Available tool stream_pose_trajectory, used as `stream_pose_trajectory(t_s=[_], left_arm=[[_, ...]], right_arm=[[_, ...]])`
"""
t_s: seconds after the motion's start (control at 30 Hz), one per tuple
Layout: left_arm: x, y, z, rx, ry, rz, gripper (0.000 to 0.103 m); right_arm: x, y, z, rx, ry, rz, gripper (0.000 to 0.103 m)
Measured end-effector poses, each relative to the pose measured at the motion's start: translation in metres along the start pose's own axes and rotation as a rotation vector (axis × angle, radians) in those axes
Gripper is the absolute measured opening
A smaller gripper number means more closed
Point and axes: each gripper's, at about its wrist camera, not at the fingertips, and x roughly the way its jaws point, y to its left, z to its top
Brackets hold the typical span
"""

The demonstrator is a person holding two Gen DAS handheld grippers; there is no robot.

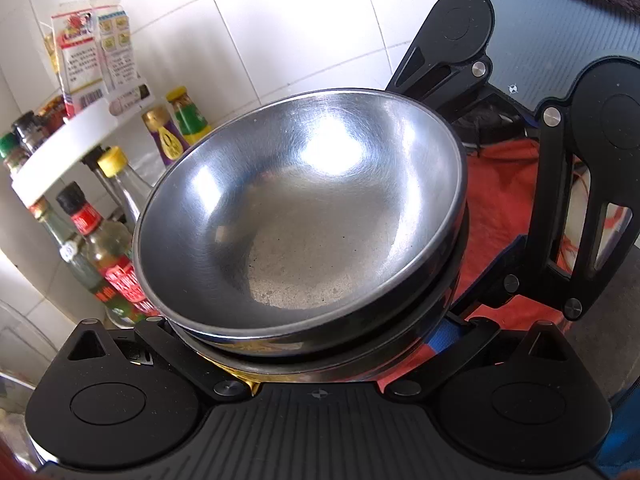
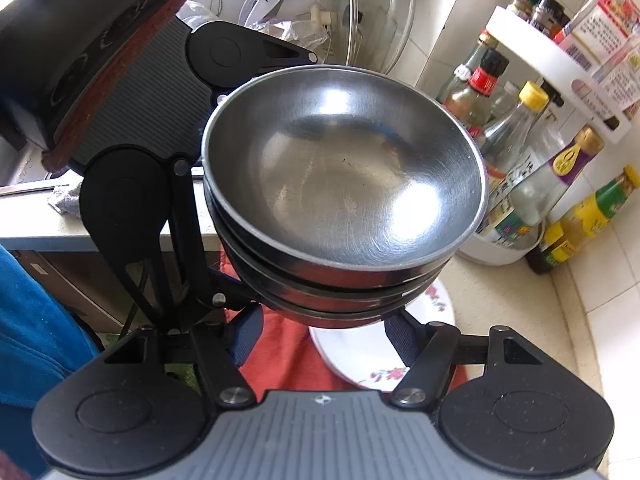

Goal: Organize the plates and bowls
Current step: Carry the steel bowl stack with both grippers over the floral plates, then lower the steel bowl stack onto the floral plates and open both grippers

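A stack of steel bowls (image 1: 304,208) fills both views, the top bowl empty and shiny. In the left wrist view the stack sits over my left gripper (image 1: 304,332) and hides its fingertips; one blue pad (image 1: 444,332) lies against the lowest bowl. In the right wrist view my right gripper (image 2: 324,336) straddles the bottom of the stack of bowls (image 2: 344,176), with its blue pads (image 2: 248,336) against the lowest bowl's sides. Each gripper's black linkage (image 1: 560,208) shows in the other's view, reaching in from the opposite side. Under the stack lies a white floral plate (image 2: 372,356) on a red cloth (image 2: 288,352).
A white two-tier rack (image 2: 552,60) with several sauce bottles and cartons stands in the tiled corner close beside the bowls. Glass lids (image 2: 372,12) lean at the back. A beige counter (image 2: 512,308) runs to the right of the plate. A blue sleeve (image 2: 36,340) is at the left.
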Motion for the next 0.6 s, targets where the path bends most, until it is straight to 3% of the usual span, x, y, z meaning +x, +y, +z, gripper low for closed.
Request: stream_pose_trajectory(t_s=[0.27,0.43,0.6], left_arm=[[0.028,0.002,-0.009,-0.044,0.020,-0.022,0.103],[0.068,-0.007,-0.016,-0.012,0.028,-0.009,0.103],[0.114,-0.014,-0.027,0.012,0.086,-0.018,0.103]], right_arm=[[0.042,-0.025,-0.001,0.046,0.015,-0.024,0.060],[0.087,-0.035,-0.020,0.058,0.052,-0.063,0.060],[0.118,-0.051,-0.037,0.081,0.060,-0.060,0.060]])
